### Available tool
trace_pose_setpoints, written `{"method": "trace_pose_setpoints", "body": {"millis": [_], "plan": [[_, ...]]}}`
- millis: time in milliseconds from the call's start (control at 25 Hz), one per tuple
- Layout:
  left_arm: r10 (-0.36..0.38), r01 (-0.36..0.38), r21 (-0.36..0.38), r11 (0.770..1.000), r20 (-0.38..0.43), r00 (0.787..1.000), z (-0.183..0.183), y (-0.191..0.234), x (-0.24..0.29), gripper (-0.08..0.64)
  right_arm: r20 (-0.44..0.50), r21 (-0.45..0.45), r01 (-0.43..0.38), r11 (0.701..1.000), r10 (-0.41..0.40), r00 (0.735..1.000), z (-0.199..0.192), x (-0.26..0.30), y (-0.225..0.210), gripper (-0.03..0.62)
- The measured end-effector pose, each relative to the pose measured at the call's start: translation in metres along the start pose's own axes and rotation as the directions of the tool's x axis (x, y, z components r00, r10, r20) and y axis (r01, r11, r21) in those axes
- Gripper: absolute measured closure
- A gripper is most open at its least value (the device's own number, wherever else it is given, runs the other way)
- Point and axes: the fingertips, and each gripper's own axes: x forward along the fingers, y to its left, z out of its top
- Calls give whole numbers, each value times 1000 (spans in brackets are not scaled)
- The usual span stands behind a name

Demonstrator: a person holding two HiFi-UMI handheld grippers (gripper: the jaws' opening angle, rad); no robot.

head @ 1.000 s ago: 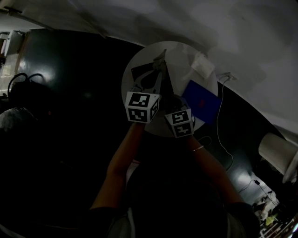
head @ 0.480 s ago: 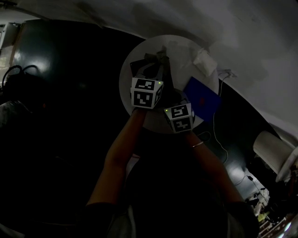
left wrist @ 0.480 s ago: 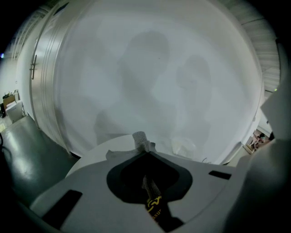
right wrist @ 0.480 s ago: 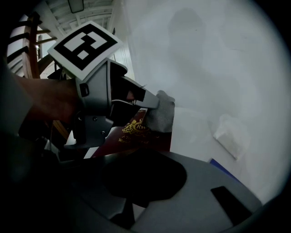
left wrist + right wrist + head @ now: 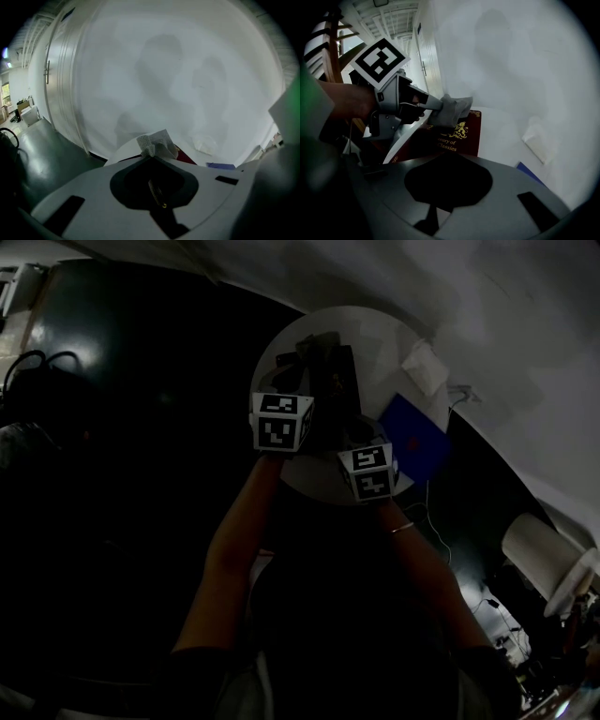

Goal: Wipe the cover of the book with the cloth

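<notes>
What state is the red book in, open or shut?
Shut: the book lies flat on the table, its gold-printed cover up, no pages showing.

grey-bodied left tongs point(image 5: 151, 157) and right tongs point(image 5: 448, 155), white cubes point(image 5: 281, 423) with black square markers, thin wrist bracelet point(image 5: 400, 528)

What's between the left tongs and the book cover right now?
The grey cloth, clamped in the tongs of the left gripper, hangs between them and the dark red book; the right gripper view shows it best.
</notes>
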Motion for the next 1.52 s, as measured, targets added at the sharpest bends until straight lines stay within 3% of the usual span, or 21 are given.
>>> {"method": "trace_pose_setpoints", "body": {"millis": [440,1080,1360,1520], "plan": [[124,-125,-35,992,-14,992,-27,49,-32,537,3,-15,11,1000,-11,1000,-2,2,2,563],[203,-209,-49,977,-109,973,-76,68,-58,537,6,-45,8,999,-8,1000,-5,2,0,563],[236,-236,0,972,-42,971,-56,61,-94,537,81,-20,32,999,-30,996,2,-15,-7,563],[201,-202,25,979,33,979,-24,37,-102,537,80,12,29,1000,-30,996,0,-27,-4,563]]}}
